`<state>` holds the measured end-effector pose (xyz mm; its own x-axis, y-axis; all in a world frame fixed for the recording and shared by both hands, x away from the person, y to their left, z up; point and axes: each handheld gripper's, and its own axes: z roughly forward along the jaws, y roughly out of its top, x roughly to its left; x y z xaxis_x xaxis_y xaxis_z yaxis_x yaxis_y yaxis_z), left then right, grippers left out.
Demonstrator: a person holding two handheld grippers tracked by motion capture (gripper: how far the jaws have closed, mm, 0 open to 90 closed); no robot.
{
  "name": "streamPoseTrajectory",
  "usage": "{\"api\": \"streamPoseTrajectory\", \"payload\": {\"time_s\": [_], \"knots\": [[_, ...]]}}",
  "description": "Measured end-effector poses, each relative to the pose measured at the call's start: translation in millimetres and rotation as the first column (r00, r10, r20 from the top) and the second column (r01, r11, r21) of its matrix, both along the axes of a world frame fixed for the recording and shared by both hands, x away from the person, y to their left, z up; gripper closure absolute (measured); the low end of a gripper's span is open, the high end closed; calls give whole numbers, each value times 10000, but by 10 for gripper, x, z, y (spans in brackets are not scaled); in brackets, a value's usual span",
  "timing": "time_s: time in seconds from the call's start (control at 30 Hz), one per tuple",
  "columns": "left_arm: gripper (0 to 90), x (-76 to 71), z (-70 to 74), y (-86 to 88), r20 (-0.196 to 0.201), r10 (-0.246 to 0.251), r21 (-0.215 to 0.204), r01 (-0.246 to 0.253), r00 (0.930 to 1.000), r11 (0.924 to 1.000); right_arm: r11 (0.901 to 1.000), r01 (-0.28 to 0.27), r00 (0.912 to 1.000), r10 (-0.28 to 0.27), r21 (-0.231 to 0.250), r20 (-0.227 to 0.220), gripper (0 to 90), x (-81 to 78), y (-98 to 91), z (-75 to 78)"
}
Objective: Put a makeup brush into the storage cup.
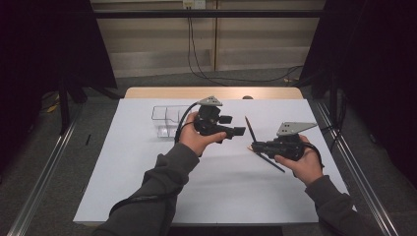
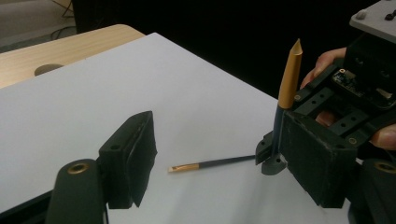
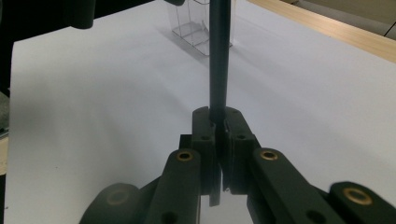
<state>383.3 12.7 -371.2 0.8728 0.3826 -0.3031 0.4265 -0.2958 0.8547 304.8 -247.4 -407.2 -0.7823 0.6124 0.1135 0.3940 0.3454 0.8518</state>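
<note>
The right gripper (image 1: 256,145) has its jaws clamped on a dark pen (image 1: 250,129) near its lower end. In the high view the pen's long axis runs from the jaws toward 11 o'clock, its far end lifted over the white table sheet (image 1: 147,182). A 2nd dark stick (image 1: 269,162) lies just below the right gripper, slanting toward 4 o'clock; whether it rests on the sheet or is also held I cannot tell.

The left gripper view shows what the high view leaves unclear: the pen (image 2: 289,84) stands nearly upright, pointing to 12 o'clock, and its upper part is a gold cap cut to a slanted tip. It also shows the 2nd stick (image 2: 219,163) lying flat on the sheet, its gold end toward 9 o'clock.

The right gripper view looks along the pen (image 3: 218,60) from its own pressed-together jaws (image 3: 219,140); the shaft rises to 12 o'clock in front of a clear plastic box (image 3: 194,28).

The left gripper (image 1: 239,131) is held up by the left hand (image 1: 196,137), jaws apart with nothing between them. The box (image 1: 164,120) sits at its 9 o'clock.
</note>
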Motion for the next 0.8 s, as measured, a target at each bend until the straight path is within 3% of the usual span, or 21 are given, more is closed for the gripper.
{"api": "streamPoseTrajectory", "payload": {"time_s": [0.3, 0.43, 0.8], "knots": [[316, -12, -14, -13, 173, 90, -489, -81, 9998, 9988, 9994, 111, 9999, -111, 326, -9, 852, -1, 11, -16], [363, -23, -28, -34, 223, -117, -644, 132, 9997, 9978, 9990, 162, 9999, -160, 424, -43, 851, 0, 18, -18], [450, -66, -4, -77, 244, -315, -1063, 339, 9992, 9938, 9992, 128, 9999, -130, 386, 34, 852, 9, 45, -10]]}}
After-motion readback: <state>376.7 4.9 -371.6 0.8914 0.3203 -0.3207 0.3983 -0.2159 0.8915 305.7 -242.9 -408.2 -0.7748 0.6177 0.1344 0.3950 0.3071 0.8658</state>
